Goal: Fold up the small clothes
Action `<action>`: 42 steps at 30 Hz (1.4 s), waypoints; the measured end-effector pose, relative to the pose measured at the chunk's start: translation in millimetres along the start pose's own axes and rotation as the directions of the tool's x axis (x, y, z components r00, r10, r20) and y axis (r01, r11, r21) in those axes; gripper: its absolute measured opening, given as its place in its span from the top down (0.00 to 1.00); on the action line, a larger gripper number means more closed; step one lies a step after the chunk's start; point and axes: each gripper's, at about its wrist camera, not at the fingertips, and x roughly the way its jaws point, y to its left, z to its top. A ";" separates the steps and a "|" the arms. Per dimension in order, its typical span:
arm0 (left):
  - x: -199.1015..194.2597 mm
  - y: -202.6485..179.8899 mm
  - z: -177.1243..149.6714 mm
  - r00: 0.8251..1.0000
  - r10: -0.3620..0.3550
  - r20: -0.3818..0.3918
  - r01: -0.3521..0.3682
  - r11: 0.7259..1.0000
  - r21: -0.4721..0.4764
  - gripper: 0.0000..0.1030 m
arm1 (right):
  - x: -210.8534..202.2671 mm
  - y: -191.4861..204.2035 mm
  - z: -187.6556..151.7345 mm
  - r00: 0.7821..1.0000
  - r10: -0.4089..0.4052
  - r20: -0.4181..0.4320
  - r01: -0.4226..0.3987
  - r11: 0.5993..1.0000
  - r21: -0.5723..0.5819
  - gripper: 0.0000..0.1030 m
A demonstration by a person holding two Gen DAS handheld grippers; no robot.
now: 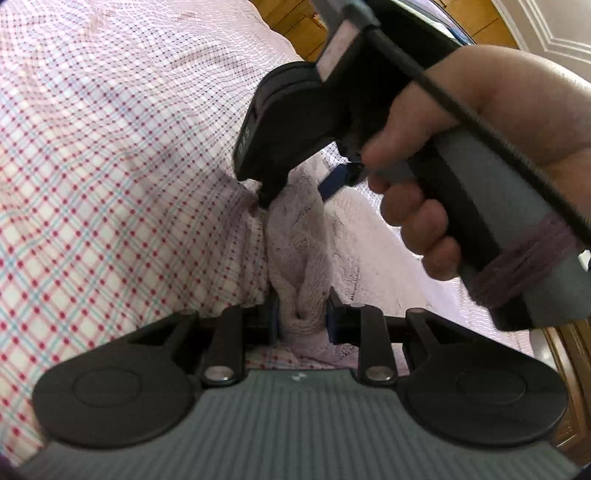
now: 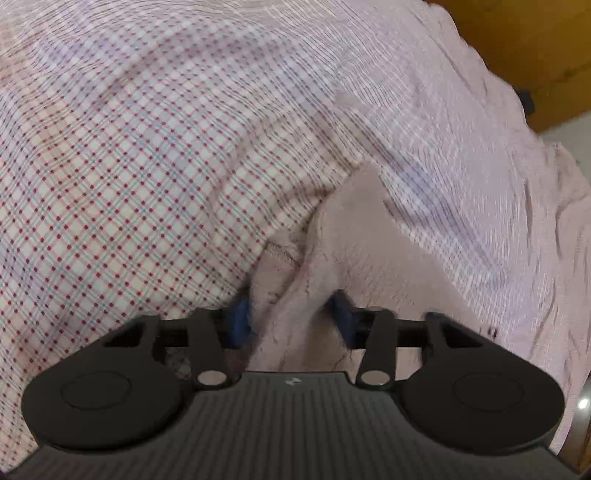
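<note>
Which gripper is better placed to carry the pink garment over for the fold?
Probably the left gripper: shut on the pink garment with checked bedsheet beside it. The right gripper, also shut on it, crowds close ahead.

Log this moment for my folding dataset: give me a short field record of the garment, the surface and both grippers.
garment: small pale pink fluffy knit piece, bunched into a ridge
surface: pink, red and blue checked bedsheet, wrinkled
left gripper: shut on the garment's near end
right gripper: shut on the garment; its tip also shows in the left wrist view at the far end
right hand: wrapped around the grey gripper handle
background: wooden floor
fold state: not yet flat or folded
</note>
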 end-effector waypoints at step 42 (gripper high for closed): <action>51.3 -242.7 -96.1 0.967 0.106 0.232 -0.226 0.779 0.585 0.75 | -66.9 -267.6 -193.0 0.880 0.129 0.456 -0.267 0.930 0.252 0.80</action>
